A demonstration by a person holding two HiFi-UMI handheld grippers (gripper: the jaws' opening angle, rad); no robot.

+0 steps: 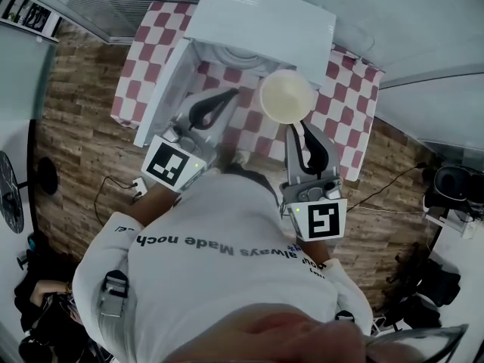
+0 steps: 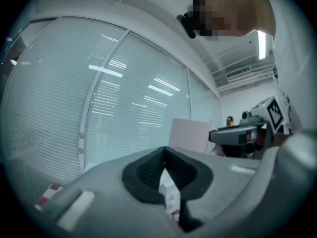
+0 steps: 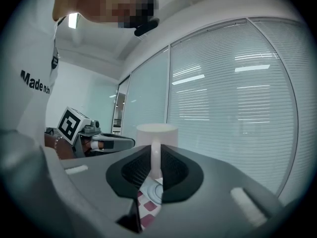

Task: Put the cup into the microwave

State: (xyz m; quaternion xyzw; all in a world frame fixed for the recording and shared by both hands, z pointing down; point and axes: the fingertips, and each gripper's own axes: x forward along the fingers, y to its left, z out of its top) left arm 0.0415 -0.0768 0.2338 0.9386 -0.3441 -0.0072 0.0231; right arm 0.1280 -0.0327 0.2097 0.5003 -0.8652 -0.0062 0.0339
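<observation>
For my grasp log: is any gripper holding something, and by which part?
The right gripper holds the cup by its handle, clamped between the jaws. The left gripper is shut and holds nothing.

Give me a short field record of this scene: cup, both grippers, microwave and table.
cup: cream, upright, in front of the microwave opening
right gripper: fingers shut on the cup's handle
left gripper: fingers together, nothing between them, beside the door
microwave: white, at the far side of the table
door: swung open to the left
table: red-and-white checked cloth
</observation>
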